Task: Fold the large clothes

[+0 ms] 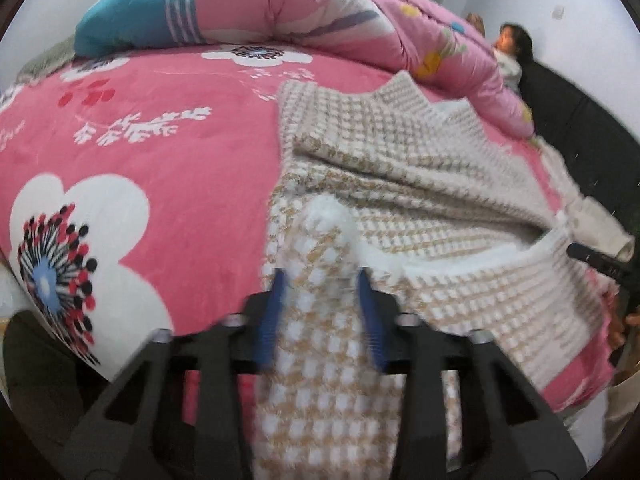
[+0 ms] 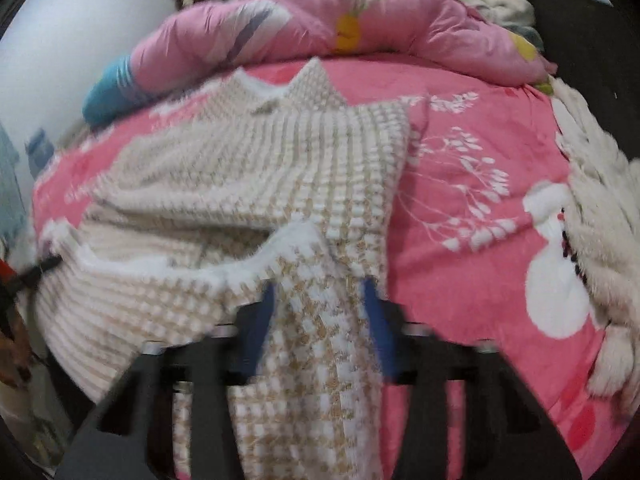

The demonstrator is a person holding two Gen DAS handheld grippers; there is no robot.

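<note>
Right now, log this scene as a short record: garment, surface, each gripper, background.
garment: beige-and-white checked knit garment, partly folded, near edge lifted
surface: pink floral bedspread
left gripper: shut on the garment's near edge
right gripper: shut on the same edge, further along
background: rumpled pink quilt at the far side; a person beyond it

Fuzzy beige-and-white houndstooth garment point(image 1: 400, 184) lies rumpled on a pink floral bed point(image 1: 160, 120), its near edge lifted into a fold.
</note>
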